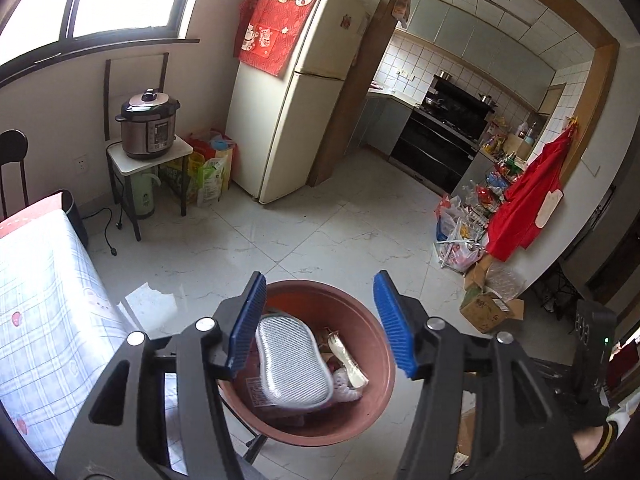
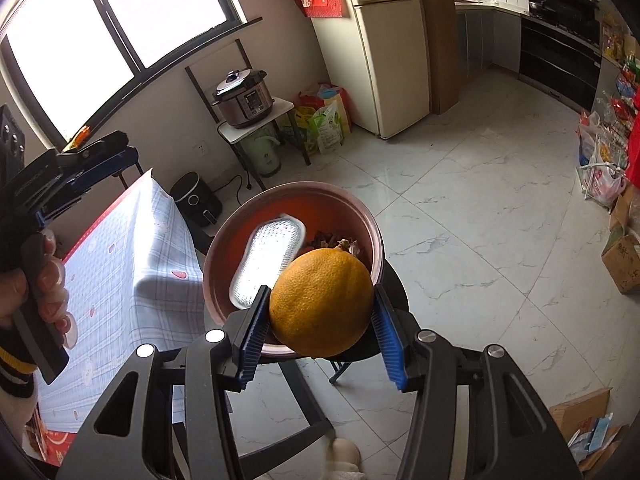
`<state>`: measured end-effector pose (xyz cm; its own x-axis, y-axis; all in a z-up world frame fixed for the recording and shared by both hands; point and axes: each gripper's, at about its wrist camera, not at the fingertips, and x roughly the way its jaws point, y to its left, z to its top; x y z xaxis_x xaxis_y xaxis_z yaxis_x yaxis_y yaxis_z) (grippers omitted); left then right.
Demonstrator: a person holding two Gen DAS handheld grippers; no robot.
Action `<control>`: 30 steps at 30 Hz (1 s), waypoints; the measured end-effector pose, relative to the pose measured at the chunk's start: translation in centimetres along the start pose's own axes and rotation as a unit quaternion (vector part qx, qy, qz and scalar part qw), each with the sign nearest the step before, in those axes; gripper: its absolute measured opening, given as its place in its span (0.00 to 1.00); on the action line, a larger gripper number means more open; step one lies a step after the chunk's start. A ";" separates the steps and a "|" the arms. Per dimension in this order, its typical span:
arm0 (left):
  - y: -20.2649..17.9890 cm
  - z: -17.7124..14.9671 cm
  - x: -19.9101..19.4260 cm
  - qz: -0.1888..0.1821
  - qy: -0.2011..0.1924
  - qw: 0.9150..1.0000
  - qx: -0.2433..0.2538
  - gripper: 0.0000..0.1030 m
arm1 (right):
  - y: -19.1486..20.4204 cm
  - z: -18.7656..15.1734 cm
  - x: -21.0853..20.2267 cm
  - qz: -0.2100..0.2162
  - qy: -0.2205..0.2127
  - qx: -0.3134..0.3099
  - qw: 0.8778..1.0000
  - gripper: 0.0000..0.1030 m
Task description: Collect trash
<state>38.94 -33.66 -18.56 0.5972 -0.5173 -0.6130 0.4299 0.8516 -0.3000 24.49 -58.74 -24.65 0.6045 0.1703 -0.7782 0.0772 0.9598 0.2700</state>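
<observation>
Orange and dimpled, the citrus fruit [image 2: 320, 302] sits clamped between the blue pads of my right gripper [image 2: 318, 330] — both pads press against its sides, so those fingers are closed on it. I hold it over the near rim of the terracotta-coloured basin [image 2: 376, 240], which rests on a dark round stool [image 2: 394, 292] standing on the white marble-patterned floor tiles [image 2: 460, 200].

Inside the basin I see a silvery foil pouch [image 2: 266, 262] lying flat against the left wall, and some brownish scraps [image 2: 324, 240] beside it, partly hidden behind the fruit. From the left wrist view the same basin [image 1: 376, 360] shows the pouch [image 1: 294, 362] along with a pale crumpled wrapper [image 1: 346, 360] to its right; what lies beneath them I cannot make out.

My left gripper [image 1: 320, 320] hangs above the basin with its blue pads spread wide apart and nothing between them. In the right wrist view that gripper [image 2: 76, 168] appears at the far left, seen side-on, with the hand [image 2: 44, 280] wrapped around its handle.

A table under a pale blue checked cloth [image 2: 132, 264] stands just beside the stool. Farther back — against the wall under the window — an electric pressure cooker [image 1: 148, 124] sits on a small stand, near a cream refrigerator [image 1: 296, 96].
</observation>
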 end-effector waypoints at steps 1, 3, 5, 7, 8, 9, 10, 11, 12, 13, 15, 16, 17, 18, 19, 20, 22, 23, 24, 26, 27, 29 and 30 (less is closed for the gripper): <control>0.5 -0.2 -0.4 0.007 0.000 1.000 -0.002 0.59 | 0.3 0.5 0.4 0.000 0.001 -0.004 1.000 0.49; 1.7 -0.6 -1.3 0.021 0.000 1.000 -0.008 0.59 | 0.9 1.6 1.3 0.003 0.003 -0.013 1.000 0.49; 2.8 -0.9 -2.3 0.036 -0.002 0.999 -0.013 0.59 | 1.5 2.6 2.2 0.006 0.007 -0.022 1.000 0.49; 4.0 -1.3 -3.5 0.050 -0.004 0.999 -0.019 0.61 | 2.1 3.7 2.9 0.004 0.009 -0.028 1.000 0.49; 4.7 -1.4 -4.1 0.057 -0.006 0.998 -0.020 0.69 | 2.3 4.2 2.9 0.006 0.004 -0.030 1.000 0.50; 5.0 -1.6 -4.8 0.063 -0.010 0.998 -0.022 0.73 | 2.7 4.7 2.7 0.008 -0.003 -0.034 0.999 0.55; 5.4 -1.6 -5.4 0.068 -0.014 0.997 -0.024 0.76 | 3.1 5.3 2.3 0.006 -0.012 -0.039 0.999 0.62; 5.6 -1.7 -5.9 0.071 -0.016 0.997 -0.023 0.76 | 3.5 5.8 1.8 0.004 -0.022 -0.044 0.999 0.64; 5.8 -1.8 -6.5 0.076 -0.018 0.997 -0.021 0.76 | 3.7 6.2 1.3 0.004 -0.030 -0.048 0.998 0.64; 6.1 -1.6 -6.9 0.081 -0.021 0.996 -0.018 0.76 | 4.0 6.6 0.7 0.005 -0.037 -0.051 0.998 0.65; 6.3 -1.7 -8.1 0.089 -0.028 0.996 -0.012 0.77 | 4.5 7.2 -0.8 0.004 -0.053 -0.055 0.997 0.73; 6.3 -1.6 -8.9 0.094 -0.033 0.995 -0.010 0.81 | 4.8 7.5 -1.6 0.002 -0.062 -0.058 0.996 0.80; 6.3 -1.6 -9.6 0.100 -0.039 0.994 -0.006 0.83 | 5.1 7.7 -2.3 0.002 -0.070 -0.062 0.996 0.84; 6.2 -1.7 -10.3 0.105 -0.045 0.994 -0.003 0.83 | 5.3 7.9 -3.1 0.003 -0.077 -0.067 0.995 0.90; 6.2 -1.7 -11.1 0.111 -0.048 0.993 0.001 0.86 | 5.6 8.1 -3.9 0.004 -0.083 -0.071 0.994 0.95; 6.1 -1.7 -11.9 0.120 -0.053 0.991 0.004 0.90 | 5.8 8.3 -4.6 0.003 -0.086 -0.074 0.994 0.95; 5.7 -1.8 -14.0 0.130 -0.068 0.989 0.009 0.91 | 6.6 8.6 -5.9 0.003 -0.089 -0.082 0.993 0.95; 5.6 -1.8 -15.0 0.134 -0.073 0.988 0.010 0.93 | 7.0 8.6 -6.5 0.000 -0.091 -0.086 0.992 0.95; 5.5 -1.7 -16.1 0.141 -0.077 0.987 0.009 0.94 | 7.5 8.5 -7.3 -0.001 -0.092 -0.090 0.992 0.95; 5.2 -1.7 -18.3 0.143 -0.085 0.986 0.008 0.94 | 8.7 8.1 -9.0 -0.003 -0.100 -0.100 0.990 0.95; 5.1 -1.7 -19.5 0.144 -0.088 0.986 0.010 0.94 | 9.4 8.0 -9.9 -0.004 -0.107 -0.103 0.989 0.95; 5.1 -1.6 -21.6 0.155 -0.093 0.983 0.017 0.94 | 10.8 7.4 -11.7 -0.007 -0.123 -0.104 0.987 0.95; 5.1 -1.4 -22.6 0.161 -0.096 0.982 0.022 0.94 | 11.5 7.0 -12.6 -0.010 -0.131 -0.100 0.986 0.95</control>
<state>26.66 -17.50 -7.26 0.8216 -0.2323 -0.5206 0.2242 0.9713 -0.0796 23.30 -51.44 -7.74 0.7901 0.1125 -0.6025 -0.0505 0.9916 0.1189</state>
